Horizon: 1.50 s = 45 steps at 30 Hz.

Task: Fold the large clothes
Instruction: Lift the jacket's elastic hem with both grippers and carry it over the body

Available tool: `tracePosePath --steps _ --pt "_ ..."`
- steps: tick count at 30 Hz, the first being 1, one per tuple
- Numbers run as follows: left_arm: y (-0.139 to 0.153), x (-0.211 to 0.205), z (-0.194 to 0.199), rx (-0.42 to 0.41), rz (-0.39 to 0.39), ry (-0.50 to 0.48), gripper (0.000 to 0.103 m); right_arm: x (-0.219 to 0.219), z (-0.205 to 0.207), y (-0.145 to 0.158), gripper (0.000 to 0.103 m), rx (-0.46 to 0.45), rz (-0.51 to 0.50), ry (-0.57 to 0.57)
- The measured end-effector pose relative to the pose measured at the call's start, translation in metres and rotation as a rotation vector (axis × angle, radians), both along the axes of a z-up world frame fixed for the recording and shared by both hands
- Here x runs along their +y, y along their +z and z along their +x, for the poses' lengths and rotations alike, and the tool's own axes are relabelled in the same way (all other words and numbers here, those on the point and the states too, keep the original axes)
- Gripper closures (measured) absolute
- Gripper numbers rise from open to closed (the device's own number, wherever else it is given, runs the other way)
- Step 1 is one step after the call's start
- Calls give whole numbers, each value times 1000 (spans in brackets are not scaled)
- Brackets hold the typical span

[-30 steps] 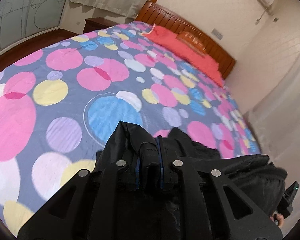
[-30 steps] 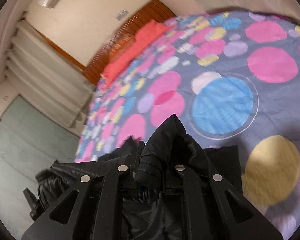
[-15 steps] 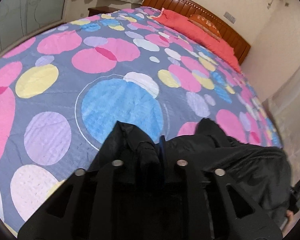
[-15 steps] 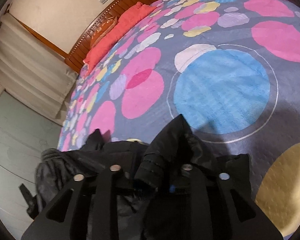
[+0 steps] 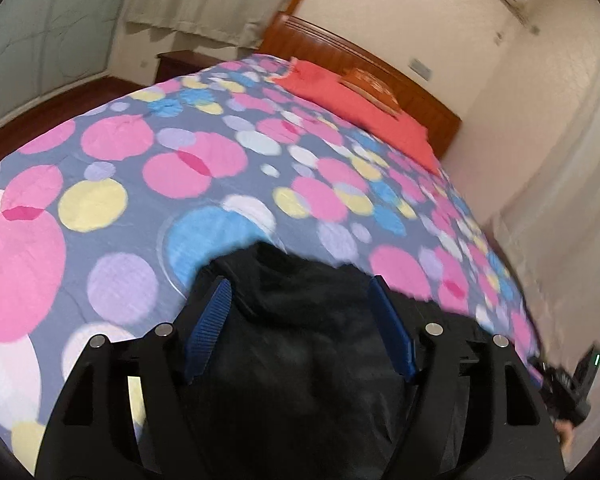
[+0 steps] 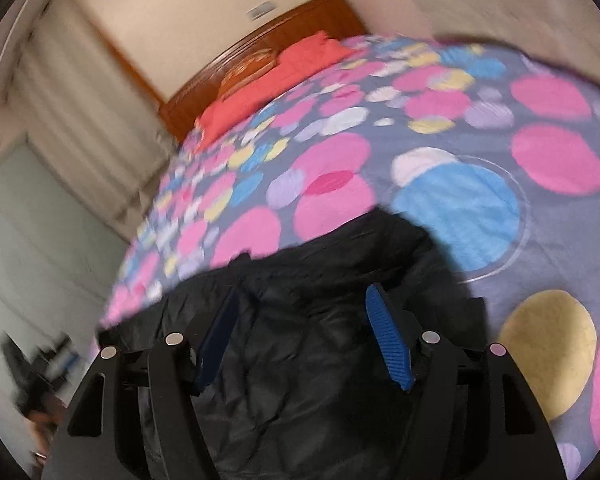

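Left wrist view: left gripper (image 5: 300, 320) over the black jacket (image 5: 300, 360), which lies on the spotted bedspread (image 5: 180, 168).
Left fingers: blue pads (image 5: 208, 328) spread wide, nothing pinched.
Far end: red pillows (image 5: 352, 100) against the wooden headboard (image 5: 380, 68).
Right wrist view: right gripper (image 6: 304, 332) above the same jacket (image 6: 320, 380).
Right fingers: pads (image 6: 388, 340) apart, jacket loose beneath.
Picture: blurred.

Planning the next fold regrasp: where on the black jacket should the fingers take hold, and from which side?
Probably the black jacket's far edge, where it ends against the spotted bedspread. It forms a raised hem there, while the middle is puffy and offers no ridge. Come from above and the near side, with the open left gripper and right gripper each pinching an outer corner.
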State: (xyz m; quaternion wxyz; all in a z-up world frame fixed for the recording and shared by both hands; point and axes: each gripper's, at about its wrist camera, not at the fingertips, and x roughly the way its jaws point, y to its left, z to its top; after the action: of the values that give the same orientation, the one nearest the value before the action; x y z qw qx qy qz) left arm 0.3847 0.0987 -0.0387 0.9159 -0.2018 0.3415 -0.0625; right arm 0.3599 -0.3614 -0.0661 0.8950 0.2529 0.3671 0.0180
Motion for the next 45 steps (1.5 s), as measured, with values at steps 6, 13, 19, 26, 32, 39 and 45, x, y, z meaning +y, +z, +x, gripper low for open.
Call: tracePosePath --steps 6,13,19,26,32,39,45 --pt "-24 -79 -2 21 124 -110 33 94 26 0 39 -24 -207 131" --pt "-65 -109 33 61 234 -76 32 133 63 -32 45 18 -435 159" --pt "-93 -125 52 104 352 -69 29 126 79 -72 44 97 -407 151" --pt "-111 -136 58 88 422 -59 27 134 82 -90 42 97 -479 130" --pt "-109 -137 59 117 422 -71 28 134 82 -87 41 98 -476 131" --pt "-63 -92 28 65 383 -78 27 101 58 -34 41 24 -457 95" --pt "-64 -38 30 91 406 44 27 49 62 -42 41 97 -528 2"
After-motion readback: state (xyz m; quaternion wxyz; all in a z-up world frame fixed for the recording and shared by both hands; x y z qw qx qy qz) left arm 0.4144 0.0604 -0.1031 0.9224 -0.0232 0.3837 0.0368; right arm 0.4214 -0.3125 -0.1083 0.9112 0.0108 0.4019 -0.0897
